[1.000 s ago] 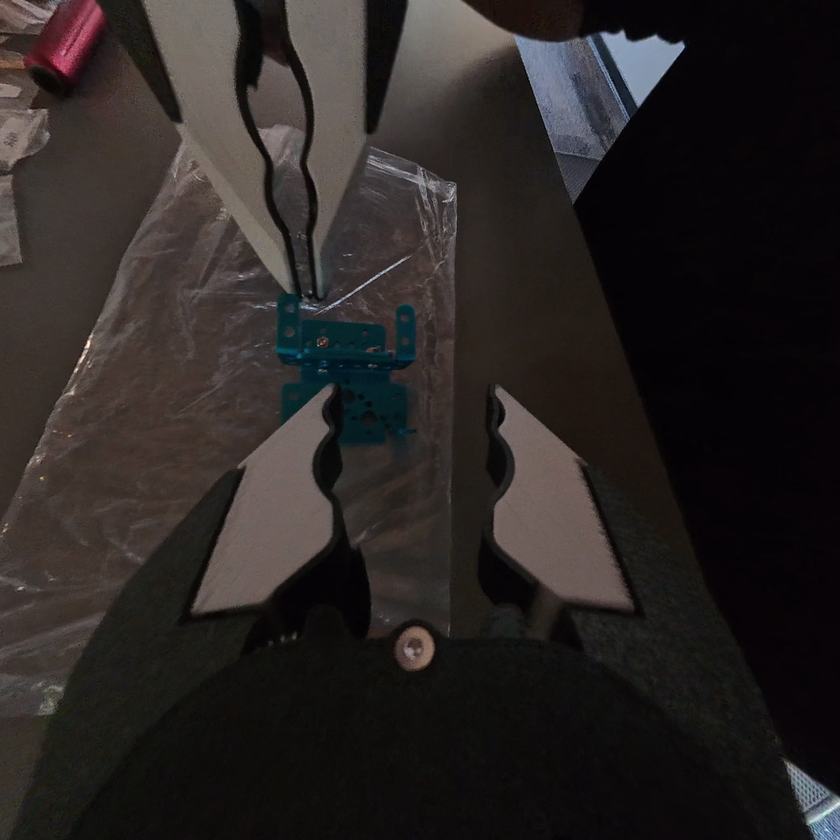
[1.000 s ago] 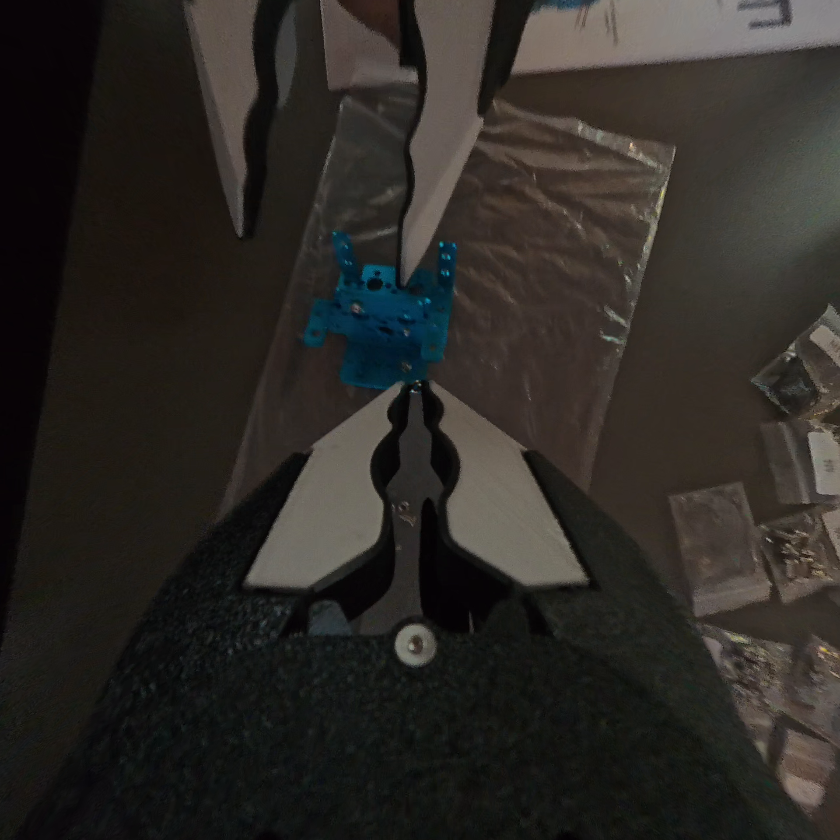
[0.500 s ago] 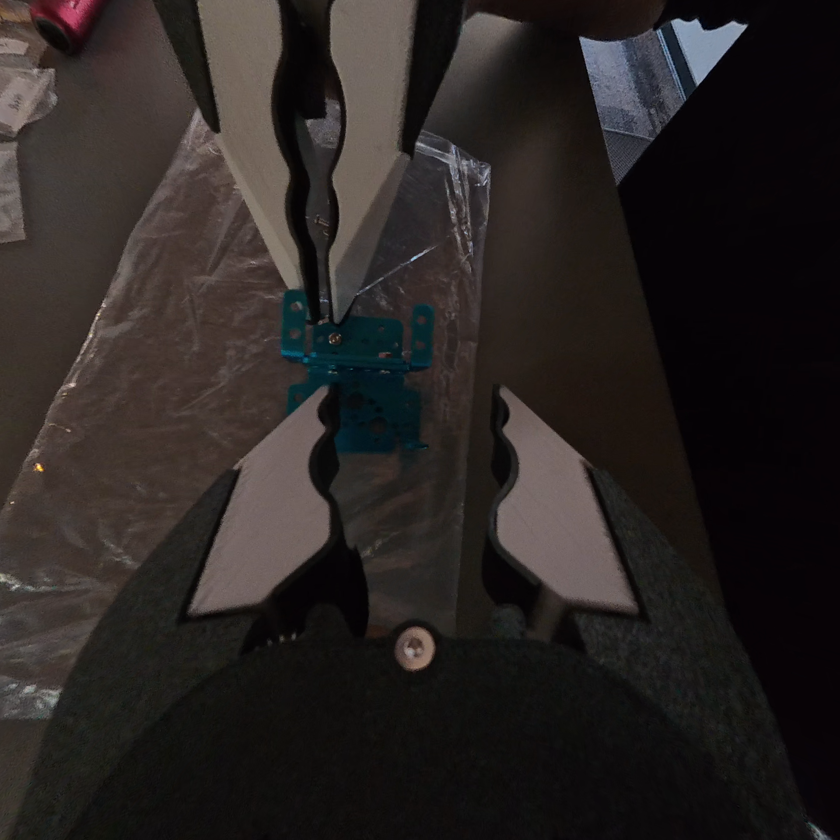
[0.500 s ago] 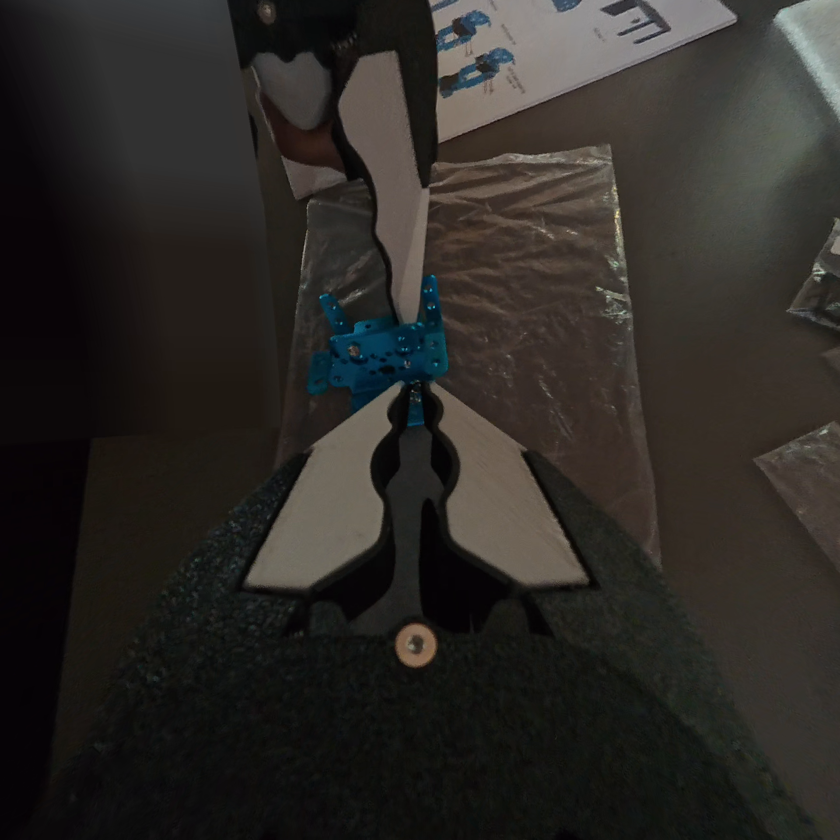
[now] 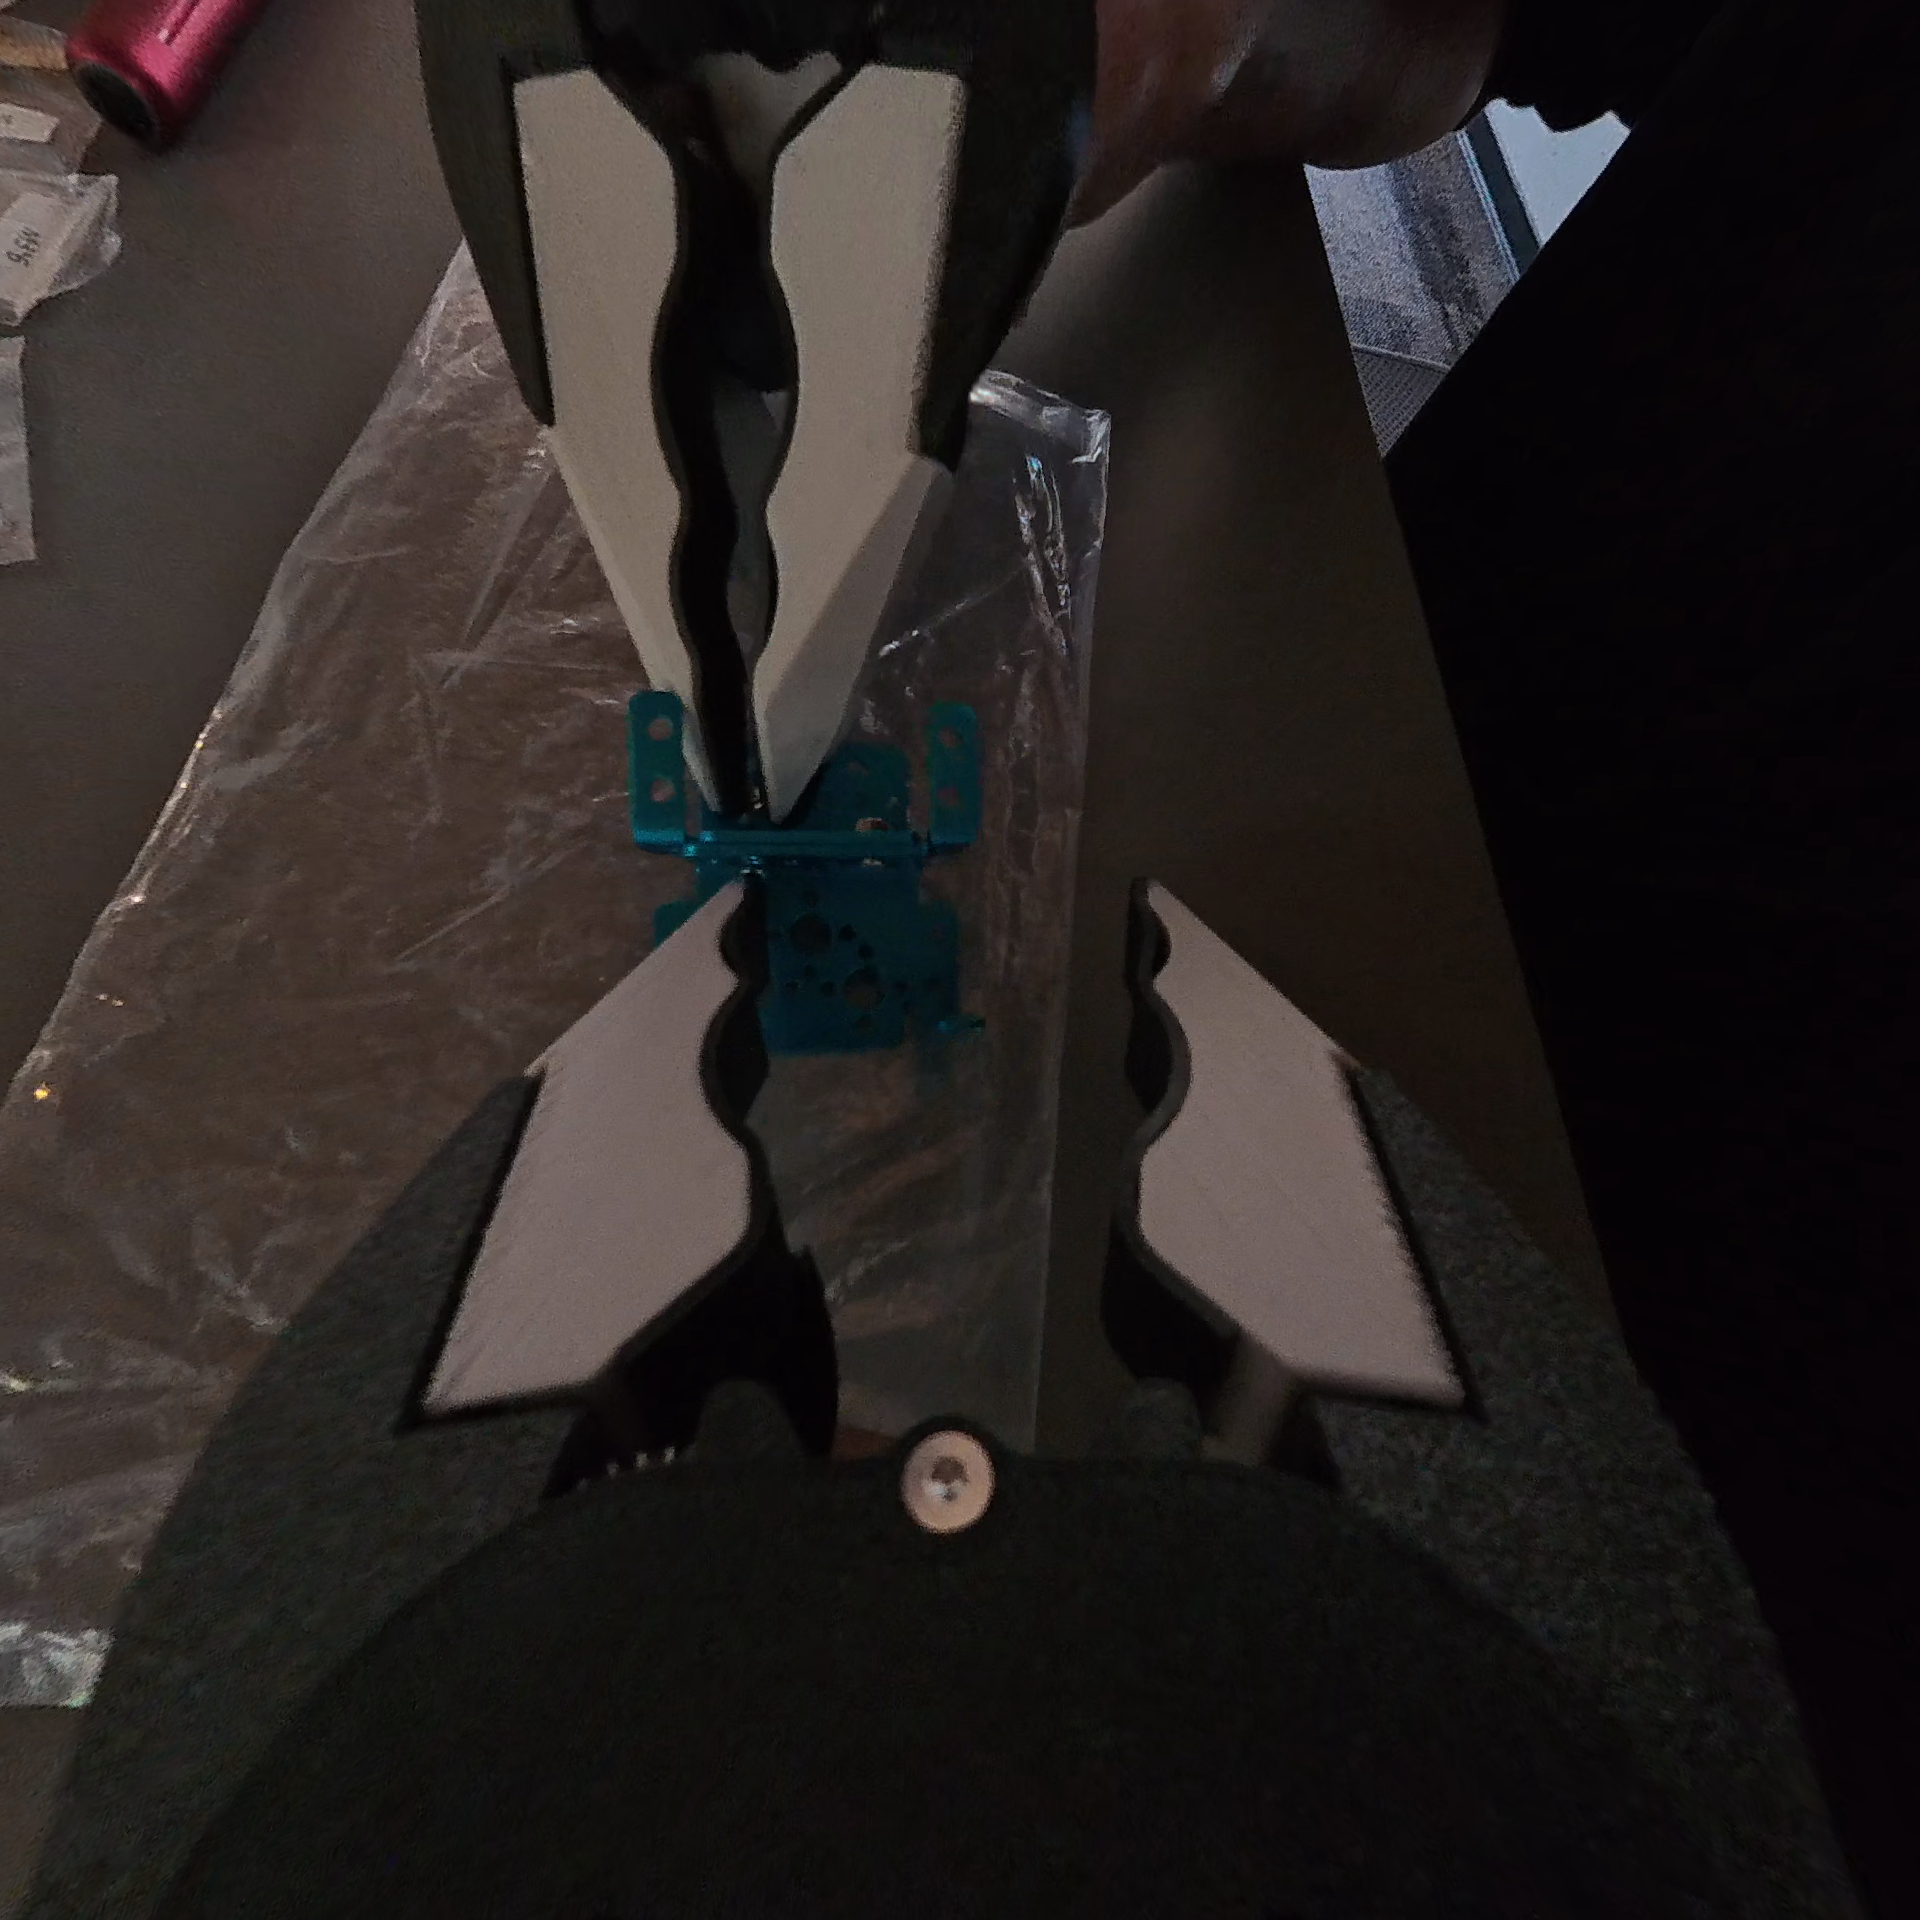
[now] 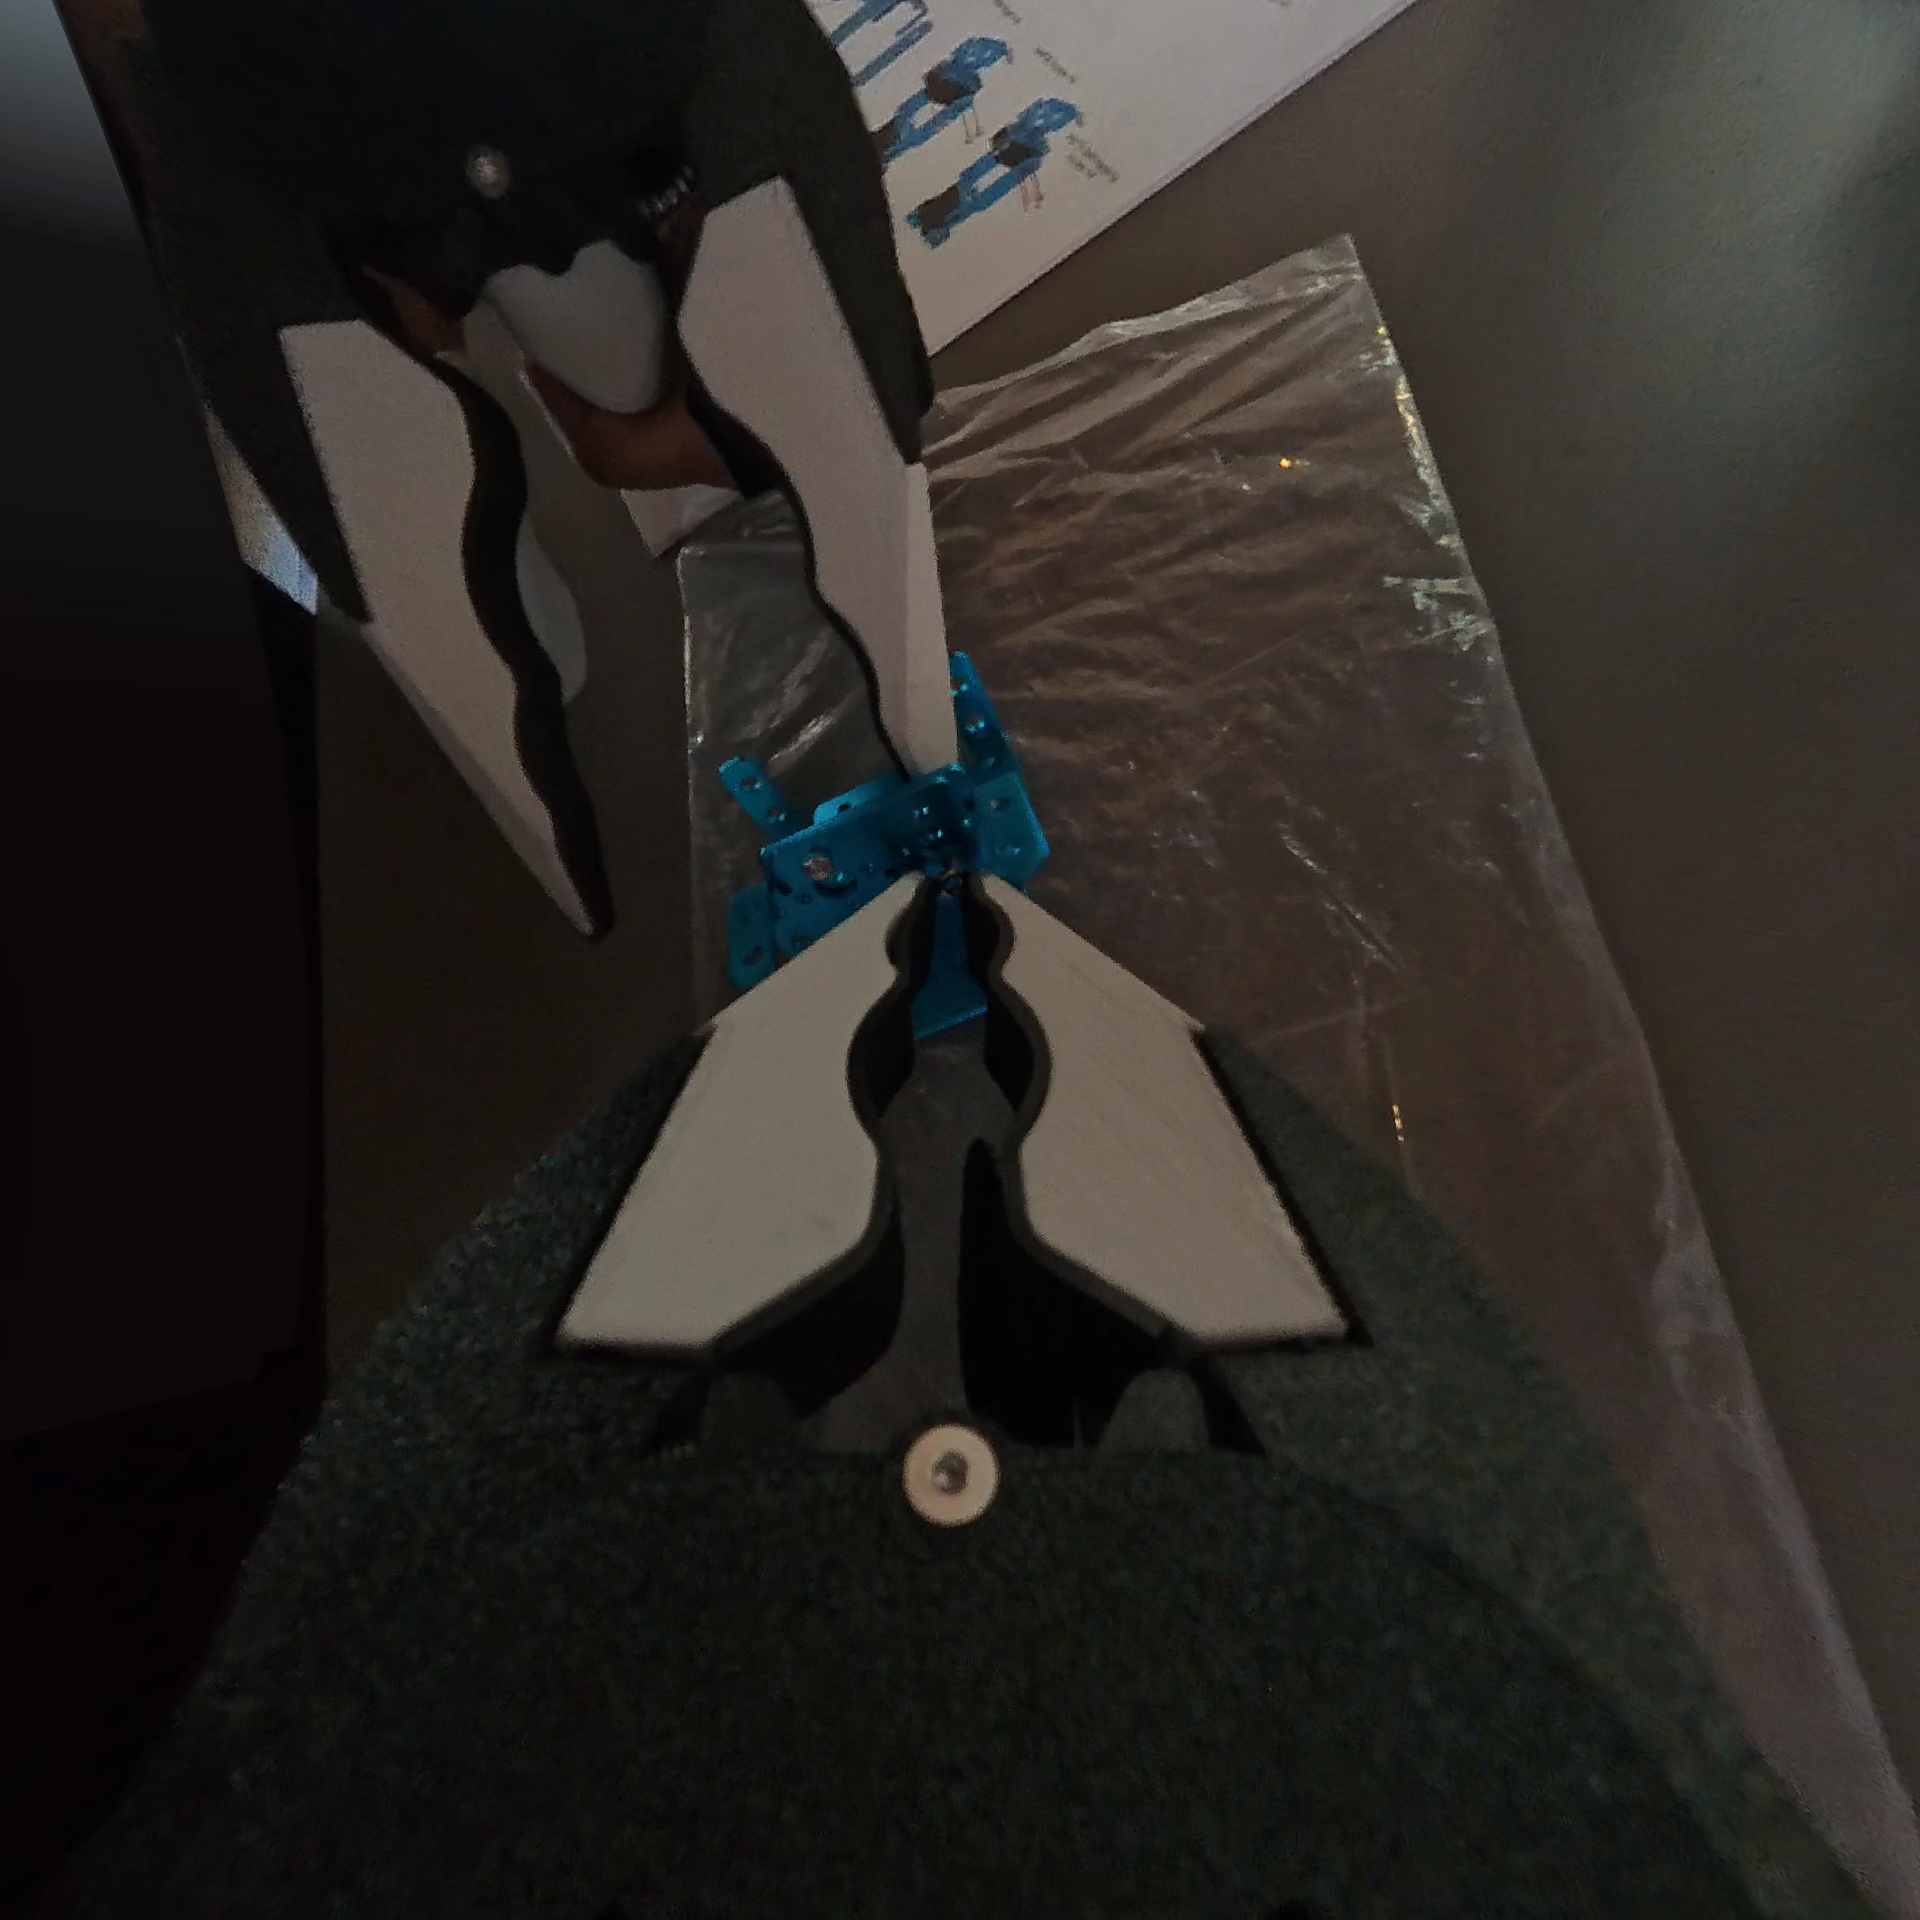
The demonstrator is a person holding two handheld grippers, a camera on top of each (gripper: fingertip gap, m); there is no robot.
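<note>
Left gripper [image 5: 940, 894]: white-faced fingers on black body, spread wide, nothing between them; one fingertip [image 5: 727, 904] touching the near edge of the bracket.

Blue perforated metal bracket assembly [image 5: 831, 935]: flat plate with two upright side tabs, lying on the bag, between the two grippers.

Right gripper [image 6: 951, 883]: fingers drawn together at the tips, pinched on something small at the bracket's upper edge; what it is, cannot tell.

Clear crinkled plastic bag [image 5: 416, 831]: spread flat on dark tabletop [image 5: 1247, 727].

White printed sheet with blue diagrams [image 6: 1091, 114]: beyond the bag.

Pink metallic cylinder [image 5: 156, 52] and small packets [image 5: 42, 239]: far corner.
</note>
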